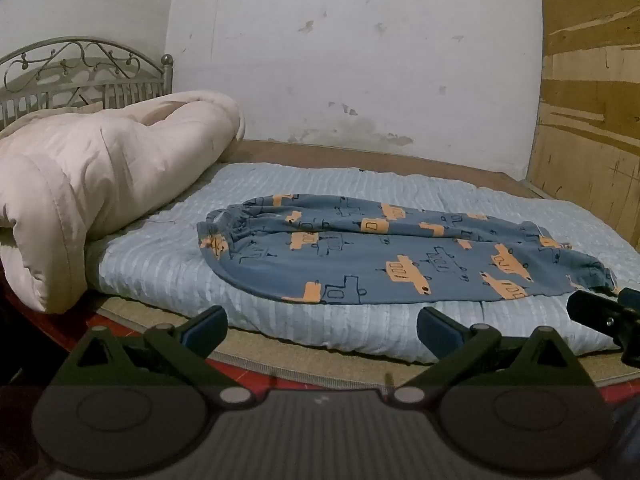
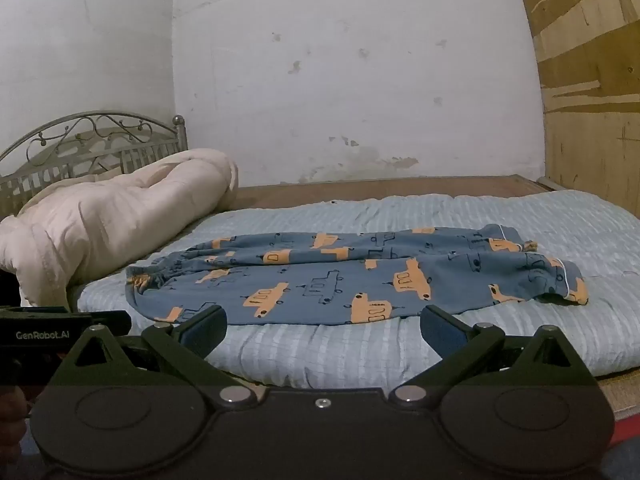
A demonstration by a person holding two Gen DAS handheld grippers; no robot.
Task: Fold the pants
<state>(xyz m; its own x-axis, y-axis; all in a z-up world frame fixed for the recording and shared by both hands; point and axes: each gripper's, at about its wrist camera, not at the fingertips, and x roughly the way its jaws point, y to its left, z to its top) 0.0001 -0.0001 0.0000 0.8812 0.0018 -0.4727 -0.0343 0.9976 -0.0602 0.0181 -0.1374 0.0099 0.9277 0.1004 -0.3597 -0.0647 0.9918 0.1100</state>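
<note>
Here, pants [image 1: 400, 256] flat on mattress [image 1: 248, 312].

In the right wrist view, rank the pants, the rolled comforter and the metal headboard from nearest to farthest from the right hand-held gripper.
1. Pants: straight ahead of the right hand-held gripper, flat on the blue quilt.
2. Rolled comforter: farther back, on the left.
3. Metal headboard: farthest, behind the comforter at the far left.

Blue car-print pants [image 2: 344, 276] flat on mattress [image 2: 520, 344]
</note>
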